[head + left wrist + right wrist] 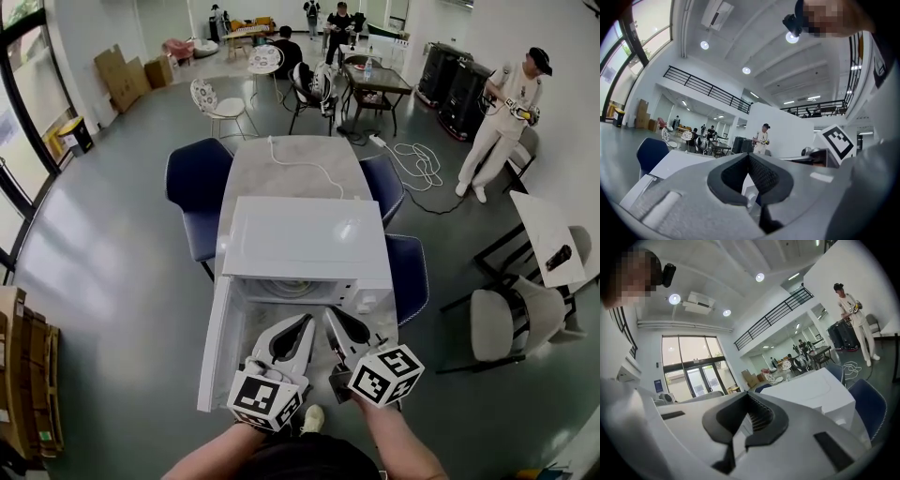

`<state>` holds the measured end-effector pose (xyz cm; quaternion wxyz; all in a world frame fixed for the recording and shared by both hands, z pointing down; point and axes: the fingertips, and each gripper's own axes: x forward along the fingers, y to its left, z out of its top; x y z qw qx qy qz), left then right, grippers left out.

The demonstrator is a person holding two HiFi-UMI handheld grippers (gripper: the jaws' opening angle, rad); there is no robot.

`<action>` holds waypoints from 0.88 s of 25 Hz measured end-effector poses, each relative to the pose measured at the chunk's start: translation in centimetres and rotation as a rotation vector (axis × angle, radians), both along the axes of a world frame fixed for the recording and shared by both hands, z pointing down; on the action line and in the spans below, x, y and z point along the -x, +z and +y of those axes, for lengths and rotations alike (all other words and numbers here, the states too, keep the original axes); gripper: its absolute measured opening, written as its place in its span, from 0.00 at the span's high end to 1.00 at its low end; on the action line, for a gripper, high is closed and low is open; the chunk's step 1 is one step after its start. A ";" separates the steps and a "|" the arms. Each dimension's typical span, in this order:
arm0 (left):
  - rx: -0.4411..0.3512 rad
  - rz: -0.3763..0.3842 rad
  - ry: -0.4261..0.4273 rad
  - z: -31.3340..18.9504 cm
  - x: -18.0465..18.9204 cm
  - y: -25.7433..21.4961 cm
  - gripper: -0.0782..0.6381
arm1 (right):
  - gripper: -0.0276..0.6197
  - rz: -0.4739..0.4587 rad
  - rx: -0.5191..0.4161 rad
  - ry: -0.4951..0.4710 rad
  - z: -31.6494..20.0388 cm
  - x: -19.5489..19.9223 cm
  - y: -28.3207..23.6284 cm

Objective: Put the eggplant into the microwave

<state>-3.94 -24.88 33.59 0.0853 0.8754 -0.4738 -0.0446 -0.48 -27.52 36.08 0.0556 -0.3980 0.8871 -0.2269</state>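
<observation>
Meeting at their tips with nothing between them, the jaws of the left claw (749,155) are closed. The right claw (747,394) is likewise closed and empty. Both are held level, side by side, just in front of the white microwave (309,239), whose door (214,352) stands swung open to the left. Where the eggplant is cannot be told, as the cavity is mostly hidden from view. The microwave stands on a pale marbled tabletop (272,183) with a white cable (302,161) lying on it and dark blue chairs (197,178) around it.
</observation>
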 end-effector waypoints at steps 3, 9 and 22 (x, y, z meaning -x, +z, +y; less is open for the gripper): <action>-0.001 -0.006 -0.004 -0.1 -0.2 -0.3 0.88 | 0.95 0.012 -0.005 -0.006 0.1 -0.1 -0.2; -0.003 -0.019 -0.023 -0.6 0.1 -0.3 0.88 | 0.95 0.032 -0.018 -0.014 -0.2 -0.1 -0.4; -0.006 -0.016 -0.027 -1.4 0.6 -0.4 0.88 | 0.95 0.041 -0.016 -0.012 -0.9 0.3 -0.3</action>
